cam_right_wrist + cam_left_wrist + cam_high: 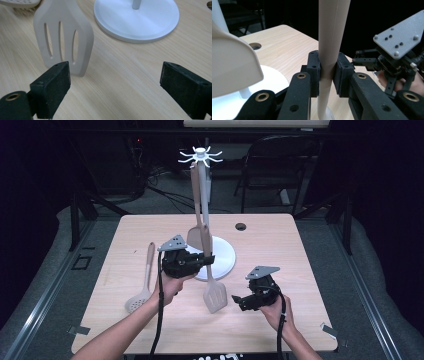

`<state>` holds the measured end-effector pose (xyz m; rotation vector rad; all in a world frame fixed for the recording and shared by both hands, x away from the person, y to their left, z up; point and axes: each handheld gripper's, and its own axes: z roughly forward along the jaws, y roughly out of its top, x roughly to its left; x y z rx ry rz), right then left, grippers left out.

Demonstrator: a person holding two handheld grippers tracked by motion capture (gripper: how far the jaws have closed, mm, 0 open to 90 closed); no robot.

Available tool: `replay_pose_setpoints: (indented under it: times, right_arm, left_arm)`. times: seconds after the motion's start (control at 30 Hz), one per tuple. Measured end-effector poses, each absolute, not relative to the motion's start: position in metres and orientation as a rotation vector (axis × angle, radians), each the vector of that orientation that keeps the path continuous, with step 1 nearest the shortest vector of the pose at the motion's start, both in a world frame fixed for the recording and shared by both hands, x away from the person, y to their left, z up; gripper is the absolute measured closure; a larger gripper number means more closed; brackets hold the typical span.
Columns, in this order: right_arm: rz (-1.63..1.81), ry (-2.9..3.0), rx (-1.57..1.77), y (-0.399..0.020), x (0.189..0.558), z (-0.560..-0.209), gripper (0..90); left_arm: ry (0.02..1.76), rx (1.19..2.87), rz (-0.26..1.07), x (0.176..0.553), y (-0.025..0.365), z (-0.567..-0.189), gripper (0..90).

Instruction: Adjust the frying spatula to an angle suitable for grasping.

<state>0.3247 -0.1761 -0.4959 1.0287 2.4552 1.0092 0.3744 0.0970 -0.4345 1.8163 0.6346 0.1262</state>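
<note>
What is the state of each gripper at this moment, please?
Left gripper: closed on the slotted spatula, gripping its handle.
Right gripper: open, holding nothing.

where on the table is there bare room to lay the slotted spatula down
Bare wood lies along the table right side, past the stand base, and the near edge between both forearms. Crowded: centre, around the slotted spatula, left gripper, and the skimmer at left.
</note>
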Motion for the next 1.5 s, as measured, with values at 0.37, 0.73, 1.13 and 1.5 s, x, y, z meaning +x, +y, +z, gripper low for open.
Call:
replay_pose_setpoints:
  times: [0.37,0.73,1.13,1.5]
  right_arm:
    - [0.966,2.486,1.056,-0.177,0.328,-0.498,4.1]
    - [0.951,2.502,1.054,-0.177,0.330,-0.499,2.9]
    - [0.943,2.510,1.043,-0.176,0.329,-0.499,3.5]
    - [0.904,2.532,1.033,-0.174,0.332,-0.498,3.7]
  left_arm:
    - [0.626,1.833,0.147,0.388,0.093,-0.427,76.8]
    - [0.624,1.826,0.172,0.398,0.091,-0.422,76.8]
    - [0.600,1.815,0.177,0.403,0.083,-0.410,76.7]
    - [0.582,1.802,0.154,0.408,0.080,-0.399,76.7]
